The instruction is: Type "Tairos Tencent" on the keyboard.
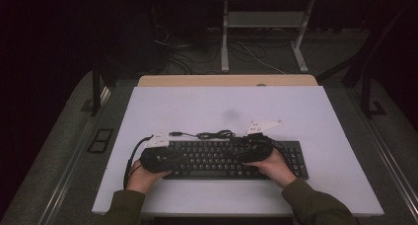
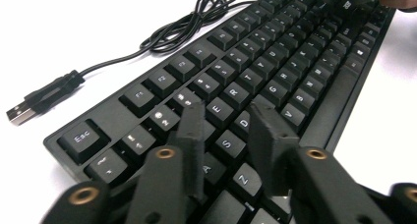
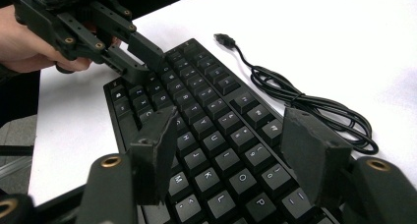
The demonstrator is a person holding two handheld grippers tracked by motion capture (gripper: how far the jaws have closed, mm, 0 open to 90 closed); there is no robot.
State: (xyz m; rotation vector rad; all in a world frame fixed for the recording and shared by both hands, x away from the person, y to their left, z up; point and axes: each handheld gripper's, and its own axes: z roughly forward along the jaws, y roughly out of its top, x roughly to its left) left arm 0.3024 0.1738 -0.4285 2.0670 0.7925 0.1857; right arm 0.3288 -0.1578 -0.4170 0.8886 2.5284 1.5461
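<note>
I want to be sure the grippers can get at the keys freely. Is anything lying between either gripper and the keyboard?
Nothing visible does. The left gripper and the right gripper both hang directly over the keyboard with jaws apart. Its loose cable lies on the table behind the keyboard, out of the way.

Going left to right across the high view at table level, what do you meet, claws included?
Left claw over the keyboard's left end → the coiled black cable behind the keyboard → right claw → the keyboard's right end, with its number pad → bare white table.
</note>
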